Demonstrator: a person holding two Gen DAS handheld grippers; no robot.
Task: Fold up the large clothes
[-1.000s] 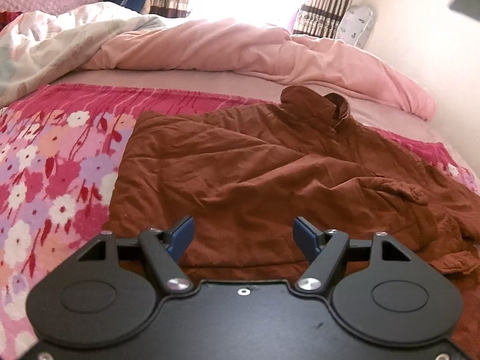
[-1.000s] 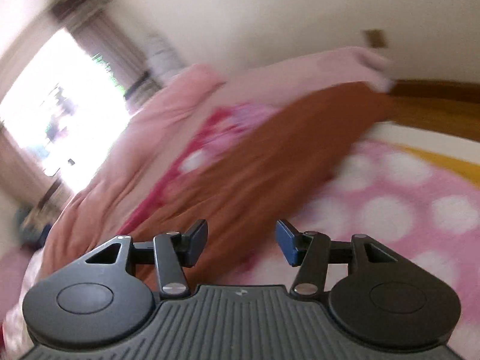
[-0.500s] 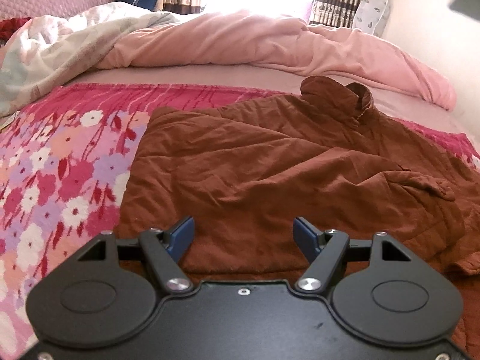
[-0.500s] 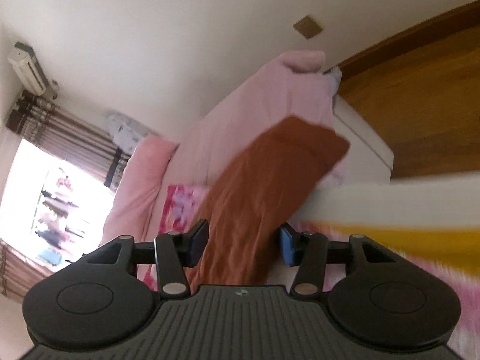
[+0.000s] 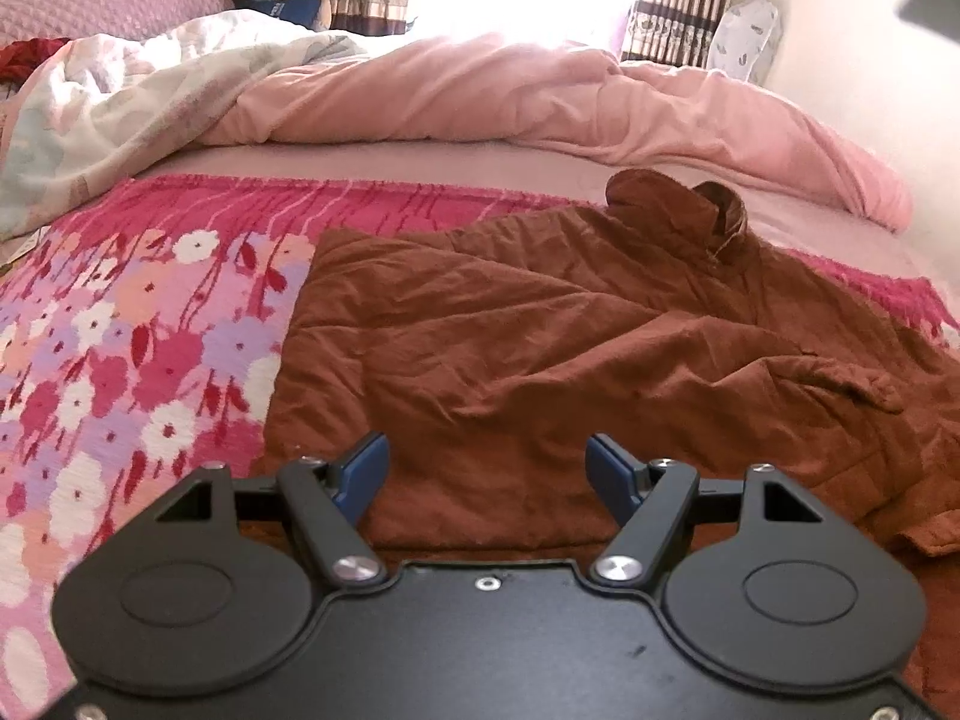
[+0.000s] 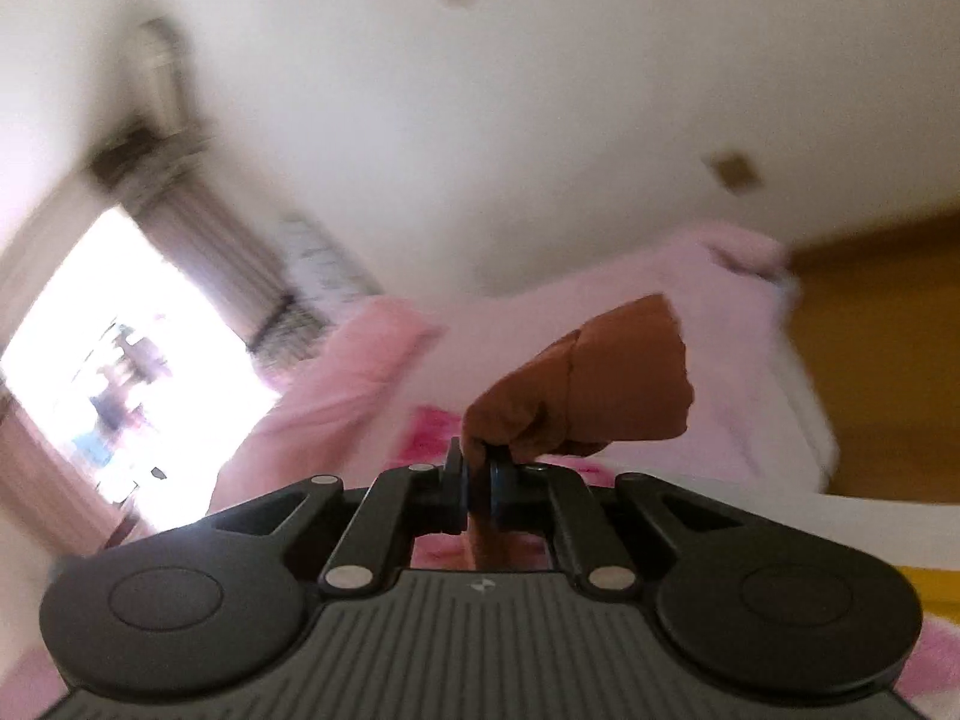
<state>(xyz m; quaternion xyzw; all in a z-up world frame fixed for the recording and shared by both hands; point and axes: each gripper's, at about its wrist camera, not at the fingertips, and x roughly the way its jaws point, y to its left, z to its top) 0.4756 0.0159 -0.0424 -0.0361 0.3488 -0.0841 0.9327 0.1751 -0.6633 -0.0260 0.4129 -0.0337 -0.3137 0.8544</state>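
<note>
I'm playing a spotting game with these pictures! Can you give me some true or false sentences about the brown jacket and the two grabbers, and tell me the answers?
1. The right gripper is pinching brown cloth. True: its pads are shut on a fold of the brown jacket.
2. The left gripper is squeezing the jacket too. False: its blue pads stand apart, with nothing pinched between them.
3. The jacket lies on a flowery blanket. True.
4. The jacket's collar is right next to the left gripper. False: it is at the far end, towards the pink duvet.
5. The curtains are plain blue. False: they are striped brown and cream.
</note>
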